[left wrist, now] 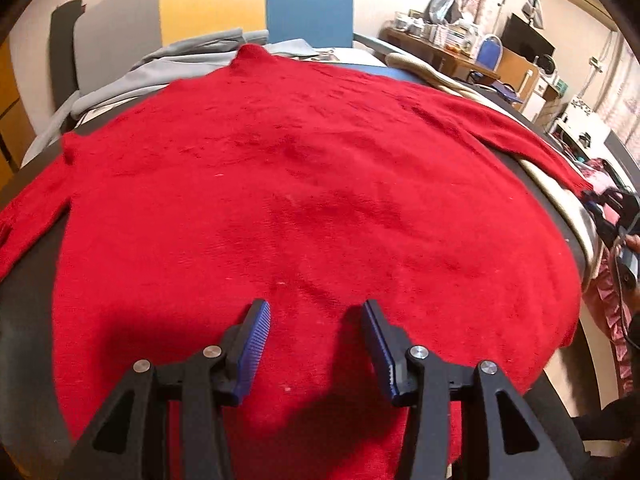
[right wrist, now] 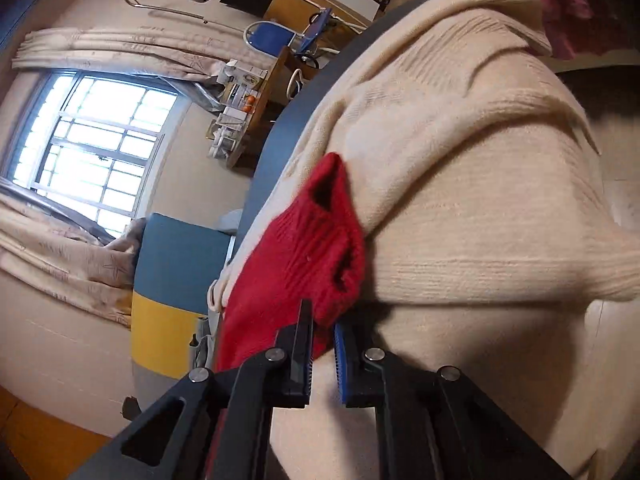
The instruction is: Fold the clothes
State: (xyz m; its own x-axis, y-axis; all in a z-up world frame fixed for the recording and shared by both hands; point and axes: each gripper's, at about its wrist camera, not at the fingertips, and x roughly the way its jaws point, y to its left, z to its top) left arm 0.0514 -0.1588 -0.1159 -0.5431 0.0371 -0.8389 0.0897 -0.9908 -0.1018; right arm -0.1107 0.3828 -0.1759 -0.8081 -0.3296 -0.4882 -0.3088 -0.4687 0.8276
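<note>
A red sweater (left wrist: 300,200) lies spread flat across the dark table (left wrist: 24,340), neck at the far side and sleeves out to both sides. My left gripper (left wrist: 316,308) hovers open just above its lower body, with nothing between the blue pads. The right sleeve runs off to the right edge, where my right gripper (left wrist: 591,198) meets its end. In the right wrist view the red cuff (right wrist: 320,240) rests on a cream sweater (right wrist: 460,200), and my right gripper (right wrist: 323,326) is shut on the cuff's edge, rolled onto its side.
A grey garment (left wrist: 160,68) lies bunched beyond the red sweater's neck. The cream sweater (left wrist: 560,200) hangs over the table's right edge, with pink cloth (left wrist: 608,308) below it. A grey, yellow and blue panel (left wrist: 224,4) stands behind the table, and a cluttered desk (left wrist: 440,44) is at the back right.
</note>
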